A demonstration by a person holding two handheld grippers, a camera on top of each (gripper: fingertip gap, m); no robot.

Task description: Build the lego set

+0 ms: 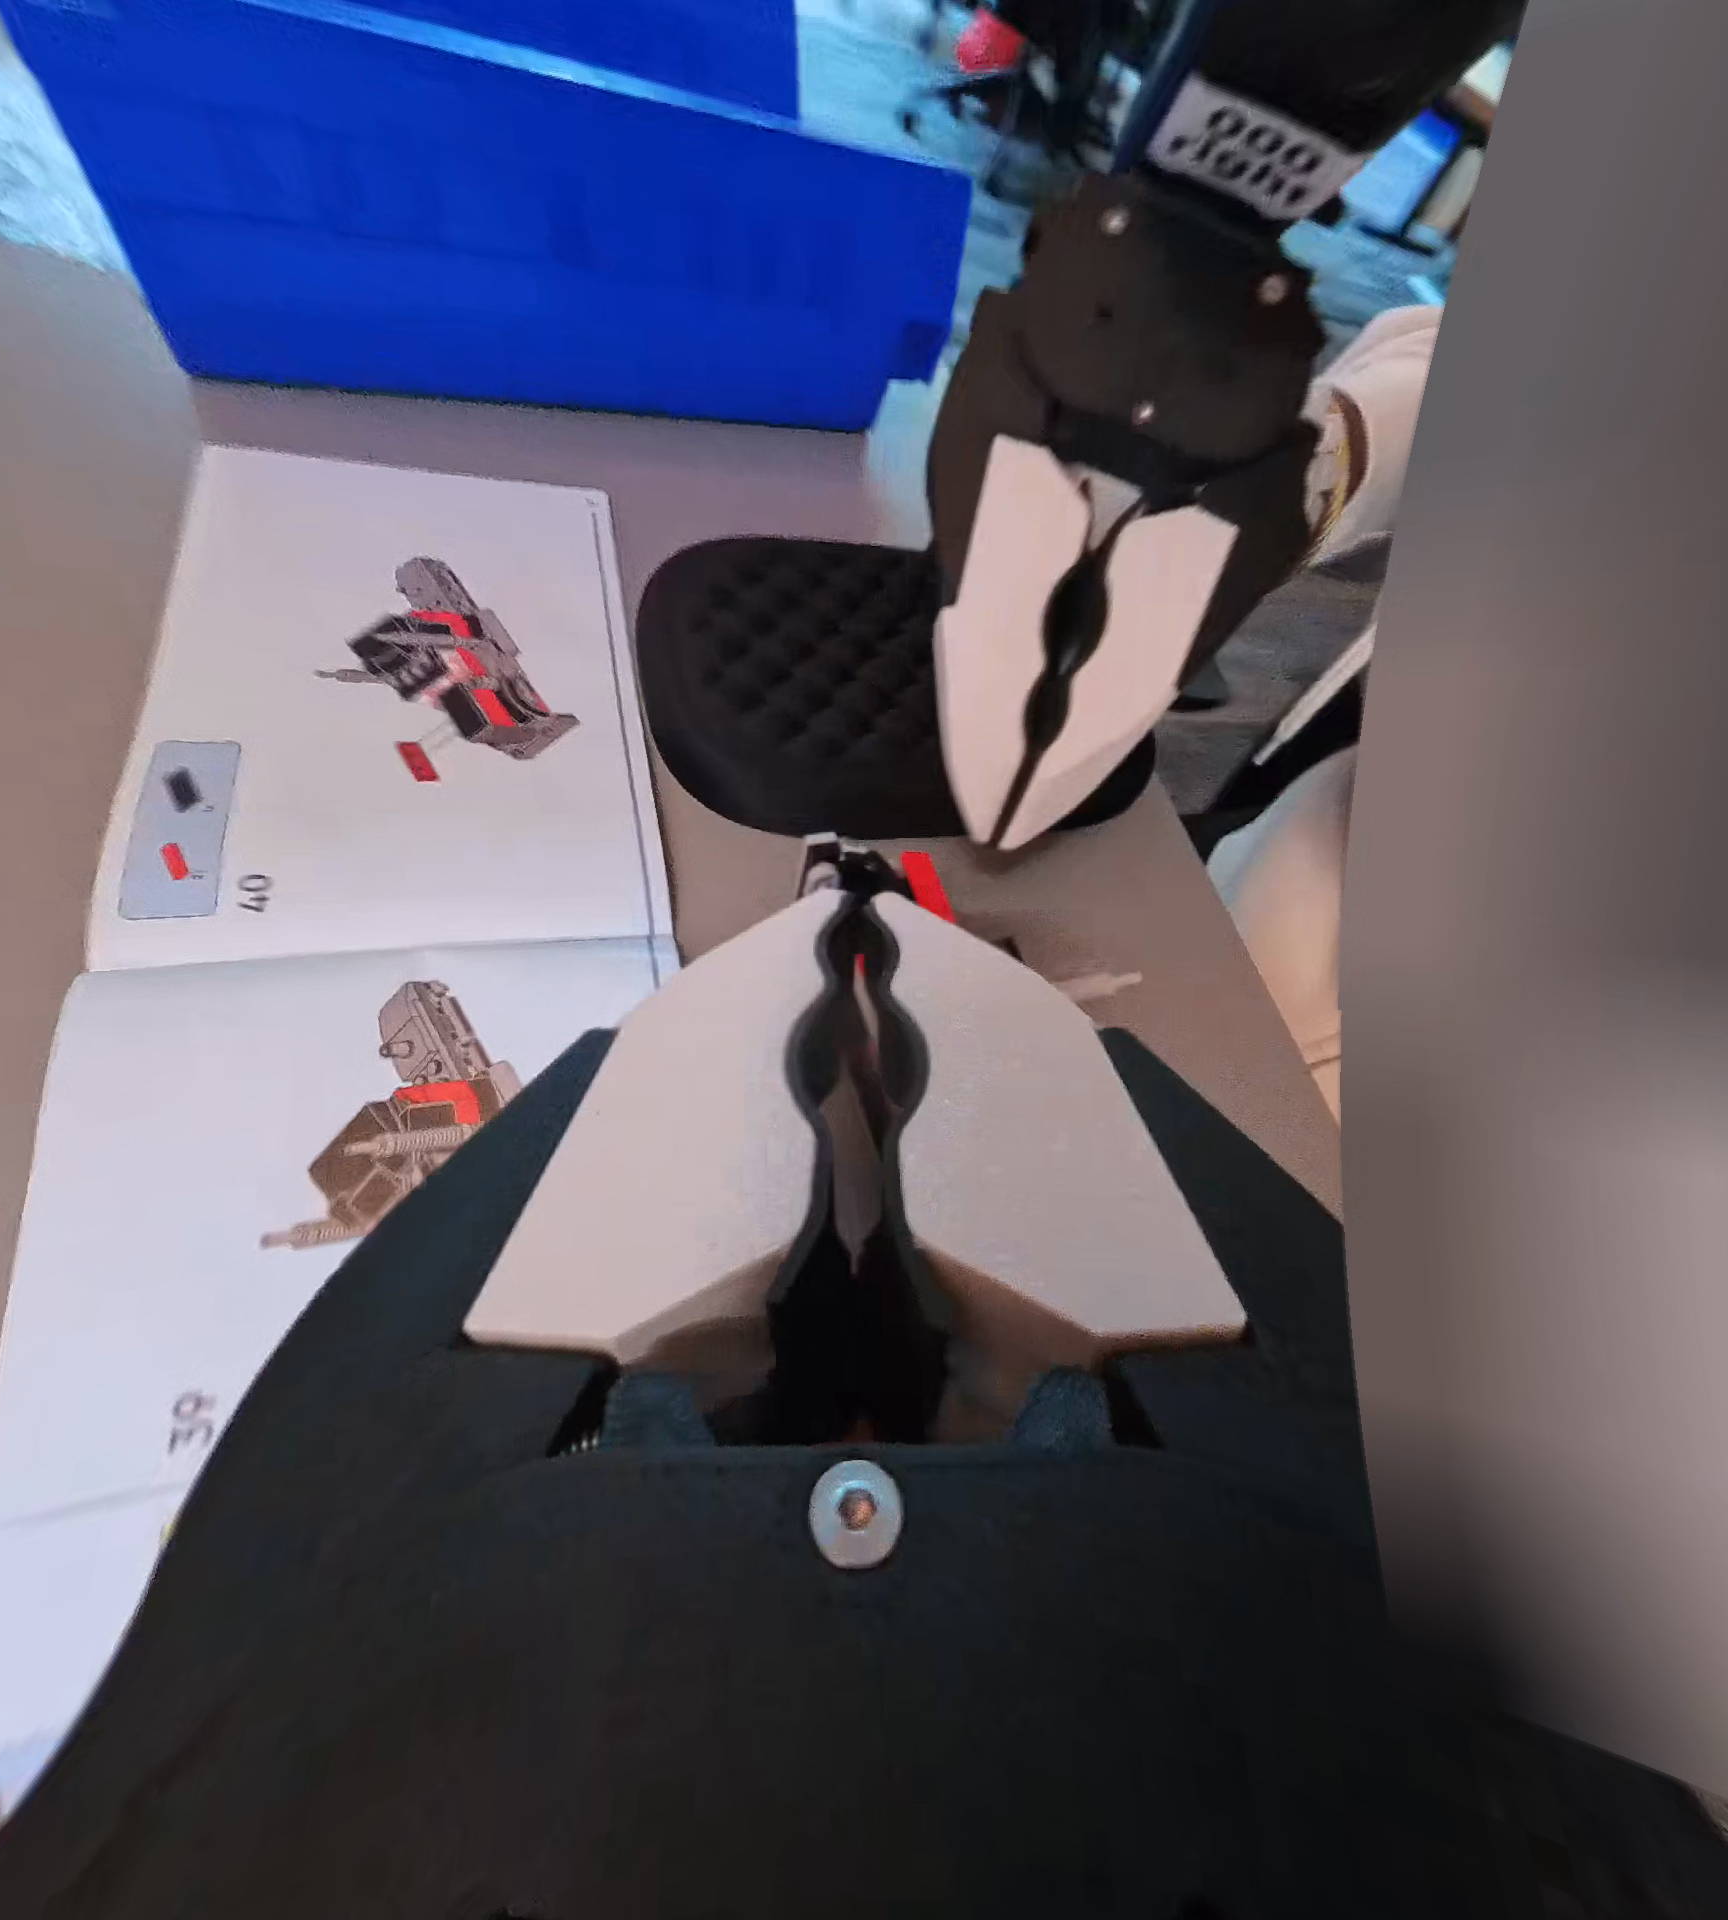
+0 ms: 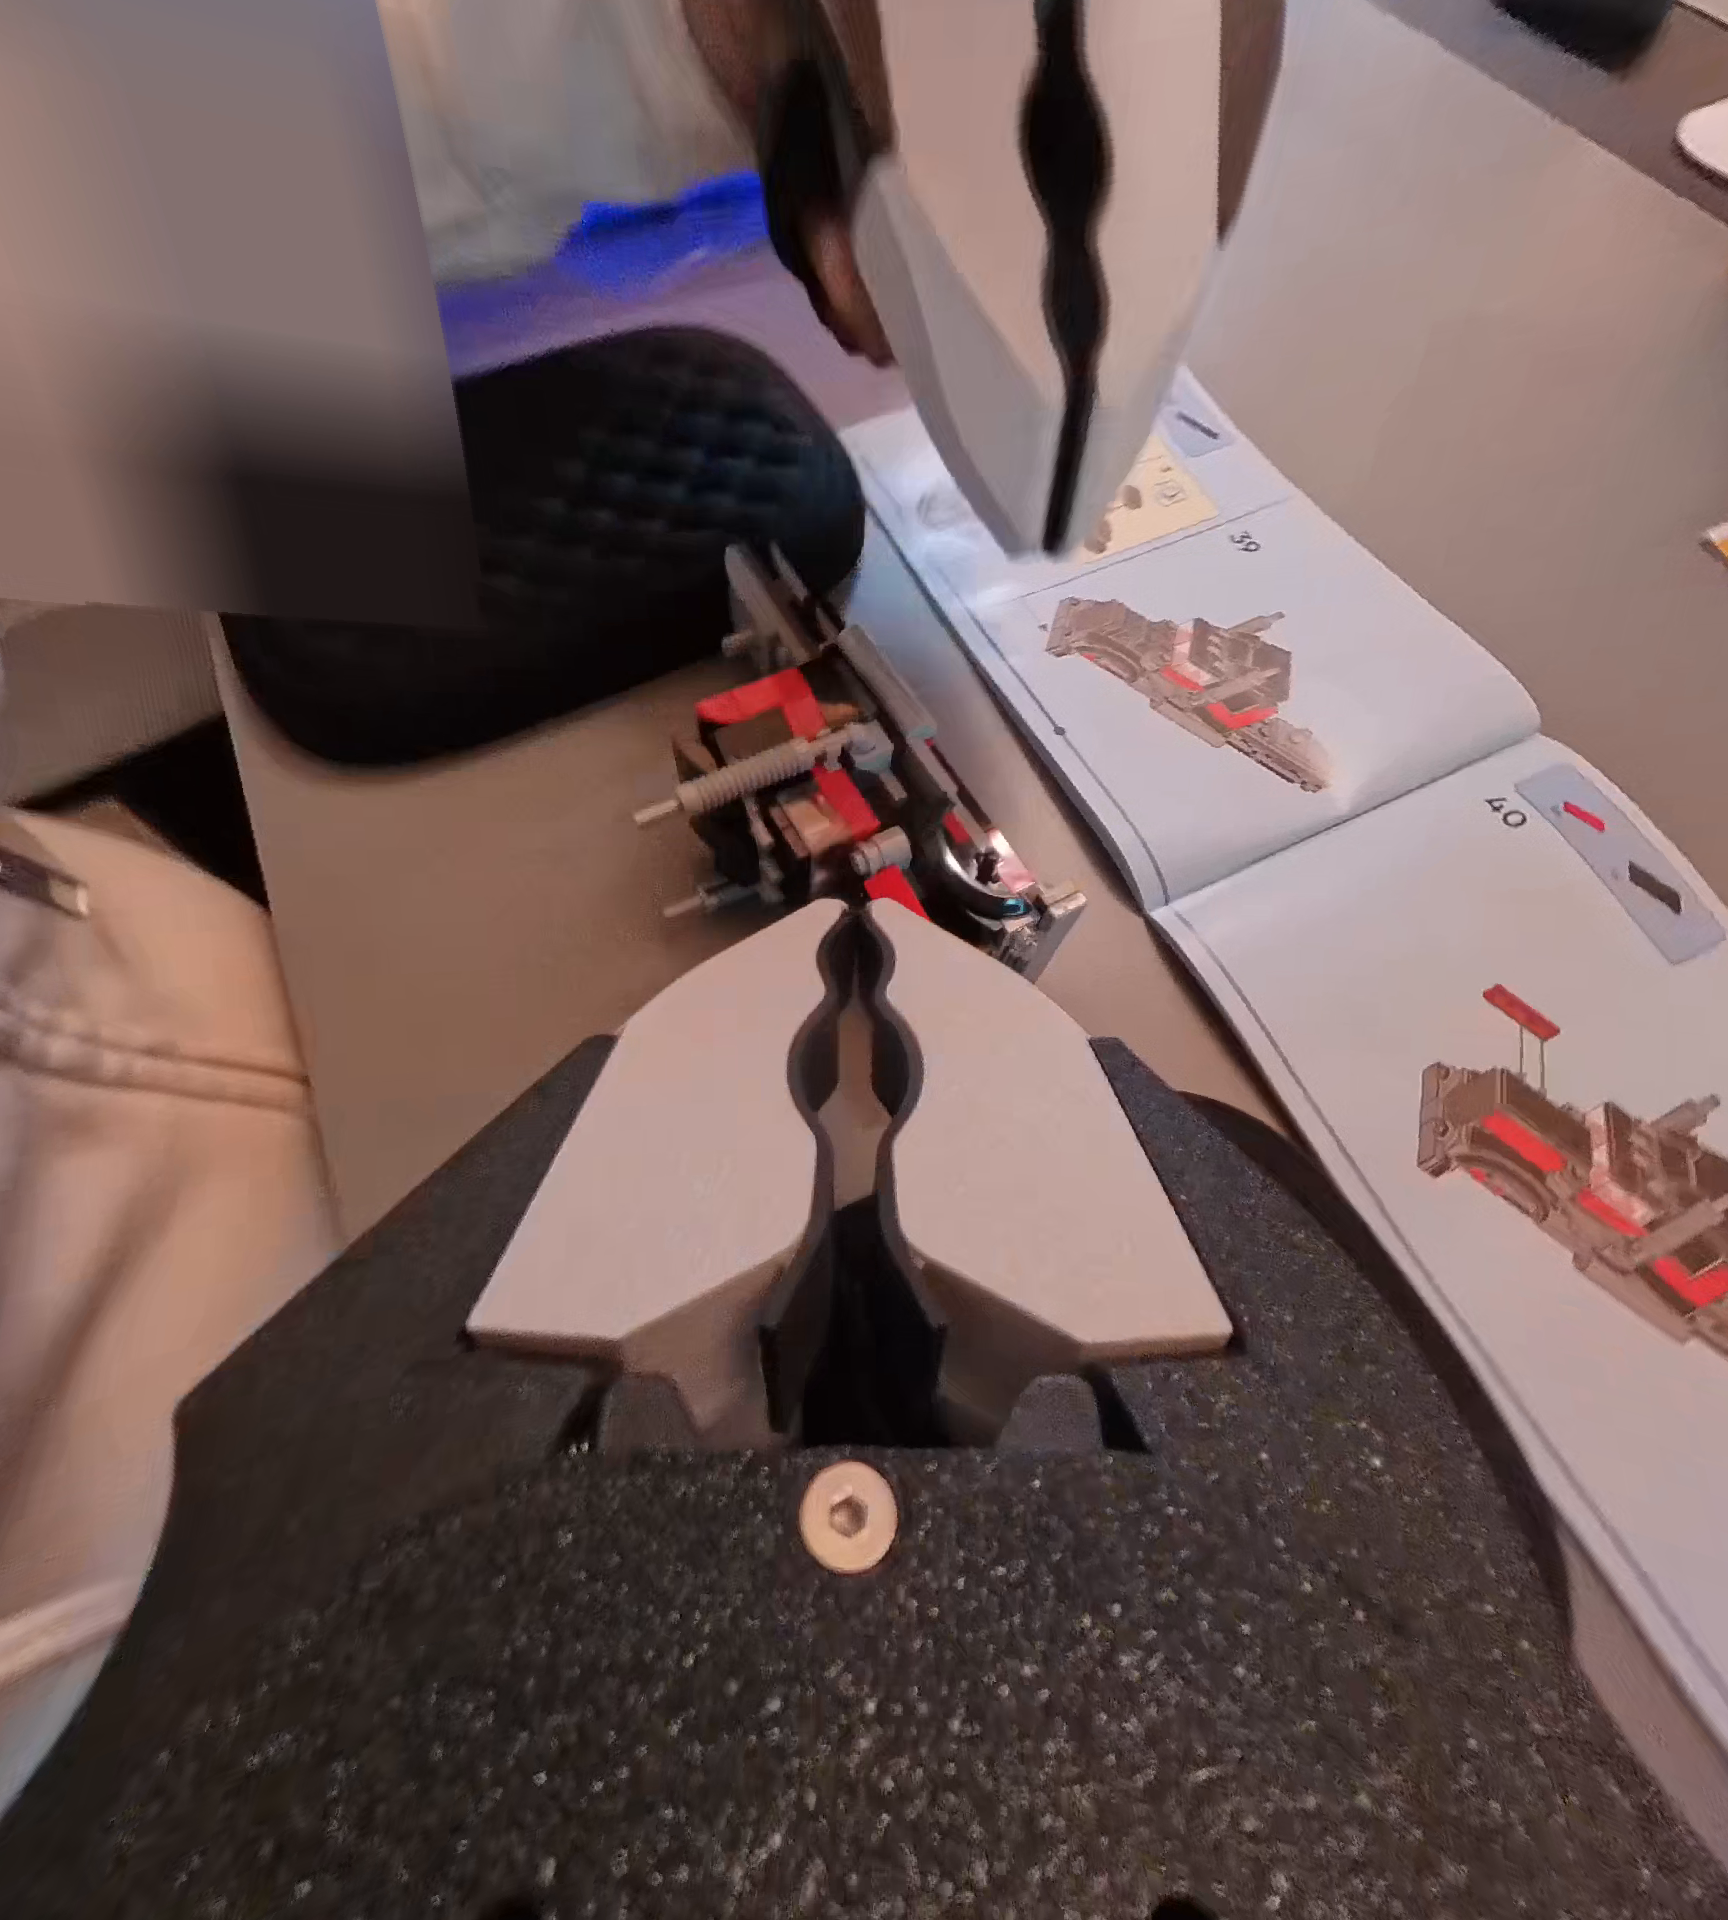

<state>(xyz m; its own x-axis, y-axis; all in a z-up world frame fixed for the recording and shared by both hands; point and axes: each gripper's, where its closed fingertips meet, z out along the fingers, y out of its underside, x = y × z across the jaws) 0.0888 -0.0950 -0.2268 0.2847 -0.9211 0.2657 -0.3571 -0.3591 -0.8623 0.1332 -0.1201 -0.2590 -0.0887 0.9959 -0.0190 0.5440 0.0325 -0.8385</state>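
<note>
Lego model (image 2: 839, 800) lies just beyond closed right gripper (image 2: 855, 914) tips

Your lego model (image 2: 818, 800): black, grey, red. Your instruction booklet (image 2: 1359, 935): pale pages with grey-and-red diagrams. Your chair seat (image 1: 798, 665): black, quilted diamond pattern. Your bin (image 1: 527, 229): solid blue. Your table (image 2: 486, 935): plain grey.

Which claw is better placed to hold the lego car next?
Probably the right gripper: its shut, empty tips sit right at the lego model, while the left gripper hangs over the instruction booklet.
</note>
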